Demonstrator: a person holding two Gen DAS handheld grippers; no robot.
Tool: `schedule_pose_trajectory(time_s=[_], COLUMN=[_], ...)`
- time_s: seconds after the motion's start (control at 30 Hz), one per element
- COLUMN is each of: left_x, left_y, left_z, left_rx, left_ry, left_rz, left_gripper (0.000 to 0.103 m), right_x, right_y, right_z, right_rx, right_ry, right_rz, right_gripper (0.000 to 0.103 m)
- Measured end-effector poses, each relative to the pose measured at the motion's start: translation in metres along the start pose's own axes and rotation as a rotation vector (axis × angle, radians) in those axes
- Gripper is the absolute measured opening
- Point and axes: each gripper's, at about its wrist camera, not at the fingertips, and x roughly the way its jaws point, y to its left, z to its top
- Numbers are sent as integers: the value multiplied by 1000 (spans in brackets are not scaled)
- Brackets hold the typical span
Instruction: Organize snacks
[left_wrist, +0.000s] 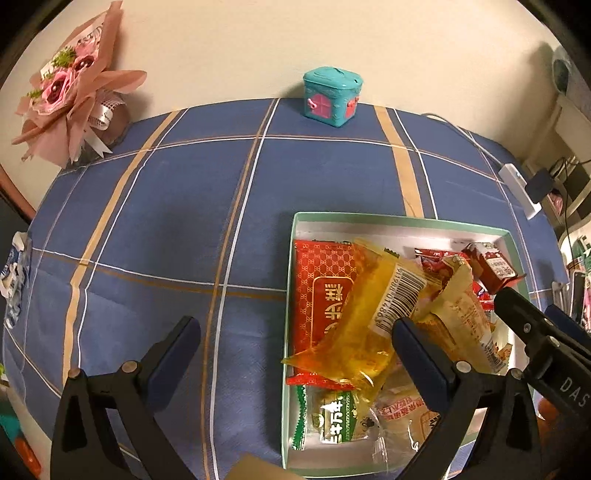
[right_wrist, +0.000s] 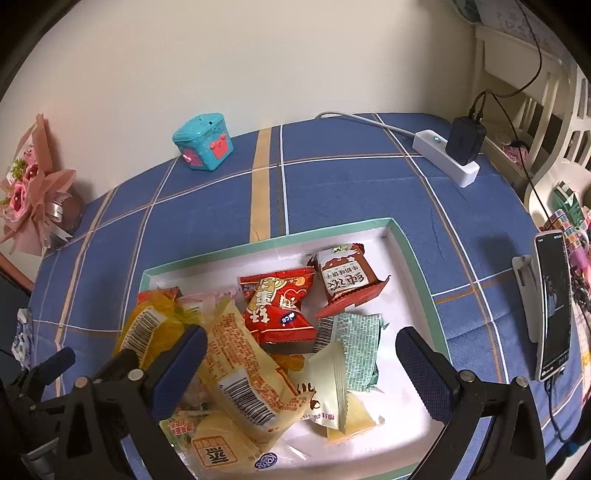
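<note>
The left tongs (left_wrist: 295, 332) stand wide apart with nothing between the pads, straddling the left wall of the shallow green-rimmed box (left_wrist: 399, 218): one finger over the blue checked cloth on the counter (left_wrist: 184, 206), the other above the snacks. The right tongs (right_wrist: 301, 343) are just as wide apart and empty, hanging over the middle of the box. All the snacks lie inside the box. In the left wrist view a yellow clear wrapper (left_wrist: 354, 332) lies across a red packet (left_wrist: 321, 295), with a green-edged sweet (left_wrist: 332, 417) at six o'clock of them. In the right wrist view a red bag (right_wrist: 280, 306) sits at the centre, a brown-and-white biscuit pack (right_wrist: 345, 277) at two o'clock of it, and a pale green wrapper (right_wrist: 358, 350) at five o'clock. A teal toy house (left_wrist: 332, 96) stands at the counter's far edge.
</note>
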Motion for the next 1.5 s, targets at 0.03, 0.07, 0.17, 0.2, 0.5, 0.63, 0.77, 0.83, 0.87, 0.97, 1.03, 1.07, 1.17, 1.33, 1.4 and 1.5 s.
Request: schedule_pose_trajectory(time_s=[0.03,0.07,0.17,0.2,0.5,0.63,0.77,0.83,0.87,0.97,1.03,1.07,1.17,1.33,1.4,1.5], left_x=[0,-1,0,0,-12,-15,-13,-13,-13,-17,-22,-25,-32,-41,-44,-49], left_y=[1,2,5,6,20,32,45,49,51,52,53,54,57,61,62,63], left_z=[0,0,0,0,2,2,0,-4,-6,-14,-21,-24,-38,-57,-63,-72], left_rx=[-5,-9,-24,-29,-73,-94,-113,-113,-111,-101,-89,-86,-67,-55,-58,-43], left_ry=[1,2,8,8,-26,-51,-56,-53,-48,-37,-38,-39,-34,-25,-25,-34], left_rz=[-12,-23,-42,-47,-71,-3,58,68,70,76,81,86,98,97,102,120], left_gripper=[103,103,103,103,103,103,103,103,103,103,103,103,103,103,103,103], right_x=[-1,-1,-3,-3,-2,-2,-3,-5,-6,-13,-17,-20,-30,-46,-52,-59], right_y=[-1,-1,-3,-3,-2,0,5,7,8,12,16,18,21,22,20,18], right_z=[0,0,1,1,0,-1,-4,-7,-9,-18,-24,-28,-37,-54,-62,-74], right_rx=[6,11,18,17,3,-5,-21,-25,-26,-39,-51,-56,-55,-59,-55,-54], right_ry=[-1,-2,-4,-4,9,11,17,17,16,18,22,22,15,0,-3,-3], right_rz=[4,9,13,11,-8,-9,-15,-18,-19,-21,-24,-29,-22,-25,-30,-30], right_gripper=[103,103,103,103,103,103,103,103,103,103,103,103,103,103,103,103])
